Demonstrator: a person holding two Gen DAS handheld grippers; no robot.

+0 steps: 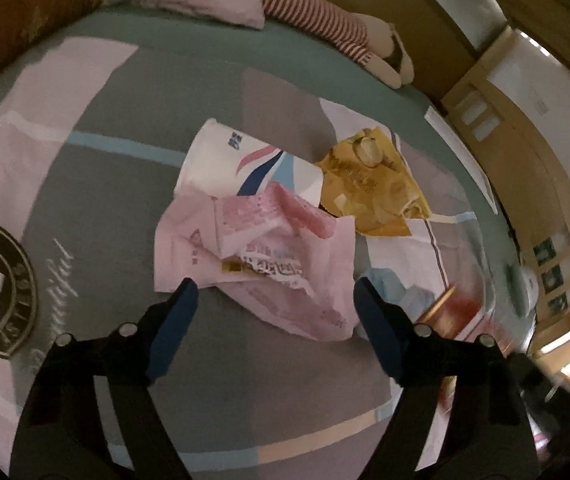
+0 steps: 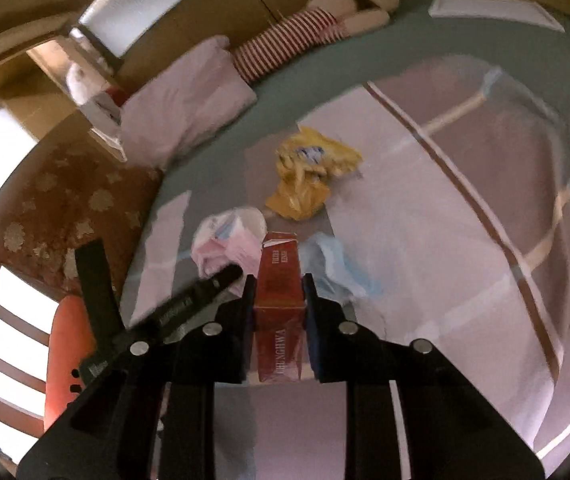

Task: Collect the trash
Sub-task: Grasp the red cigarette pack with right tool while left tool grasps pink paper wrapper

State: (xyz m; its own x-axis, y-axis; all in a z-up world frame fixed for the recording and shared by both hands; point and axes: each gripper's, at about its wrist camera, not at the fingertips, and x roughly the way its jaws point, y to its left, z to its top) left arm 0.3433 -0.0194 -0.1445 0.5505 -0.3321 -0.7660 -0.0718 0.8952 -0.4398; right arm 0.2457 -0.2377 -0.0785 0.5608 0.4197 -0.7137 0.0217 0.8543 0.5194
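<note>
Clamping red carton (image 2: pixel 279 312) — right gripper (image 2: pixel 278 280); left gripper (image 1: pixel 275 290) spread before pink wrapper (image 1: pixel 273 256).

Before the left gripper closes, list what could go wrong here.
1. The left gripper is open over the pink wrapper, which overlaps the paper cup; closing might drag the cup or pinch the bedsheet.
2. The yellow wrapper lies close behind and could be pushed away.
3. The right gripper holds the red cigarette box beside the left one; the two may collide over the pile.
</note>
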